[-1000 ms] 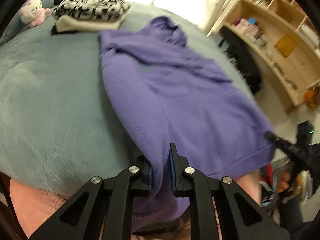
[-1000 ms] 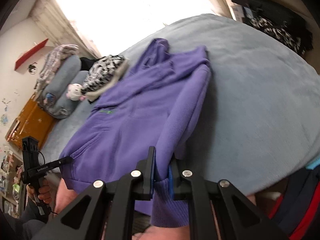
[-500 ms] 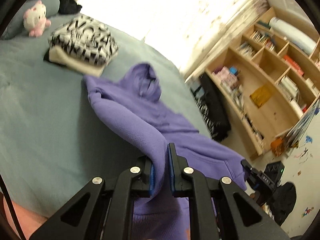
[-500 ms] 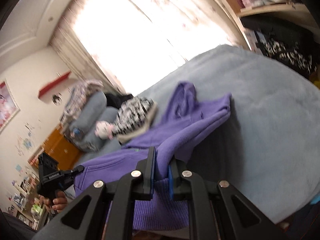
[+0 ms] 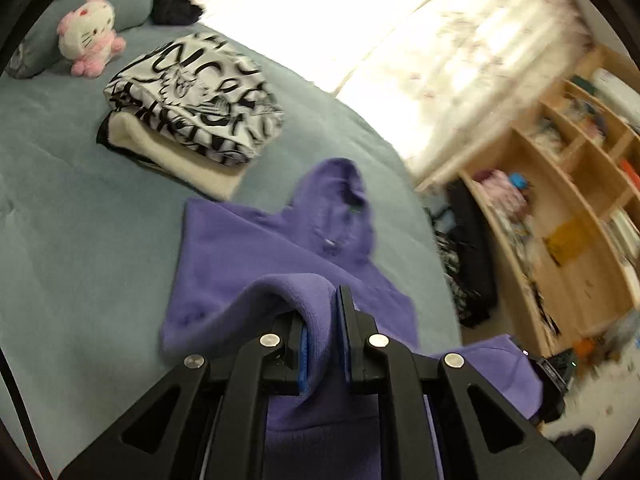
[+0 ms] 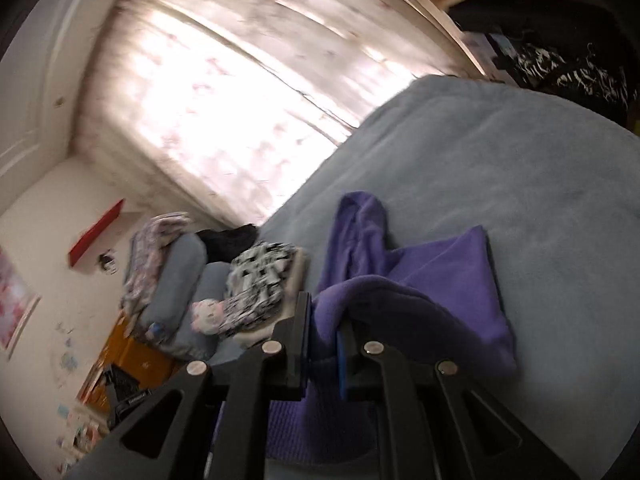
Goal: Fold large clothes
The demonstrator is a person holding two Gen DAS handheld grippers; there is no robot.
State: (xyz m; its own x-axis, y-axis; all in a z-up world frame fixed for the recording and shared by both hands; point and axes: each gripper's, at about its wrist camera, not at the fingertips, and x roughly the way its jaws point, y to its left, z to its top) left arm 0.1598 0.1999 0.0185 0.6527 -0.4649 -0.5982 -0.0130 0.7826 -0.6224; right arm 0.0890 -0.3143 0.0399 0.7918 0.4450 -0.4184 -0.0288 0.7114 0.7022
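A purple hoodie [image 5: 256,248] lies on the grey-blue bed [image 5: 72,216], hood toward the window. My left gripper [image 5: 322,332] is shut on the hoodie's lower hem, lifted above the bed and carried toward the hood. In the right wrist view my right gripper [image 6: 324,332] is shut on the other hem corner of the hoodie [image 6: 440,272], also raised. The lower half arches over the upper half. The right gripper shows in the left wrist view [image 5: 556,364] at the lower right.
A folded black-and-white garment on a cream one [image 5: 192,108] lies near the pillows, with a pink-and-white plush cat [image 5: 90,32]. Wooden shelves [image 5: 568,216] stand right of the bed, dark clothes on the floor [image 5: 468,264]. Bright curtained window behind.
Both grippers have lifted the hoodie's hem and carried it forward toward the hood, so the lower half now folds over the upper half. Both stay shut on the fabric.
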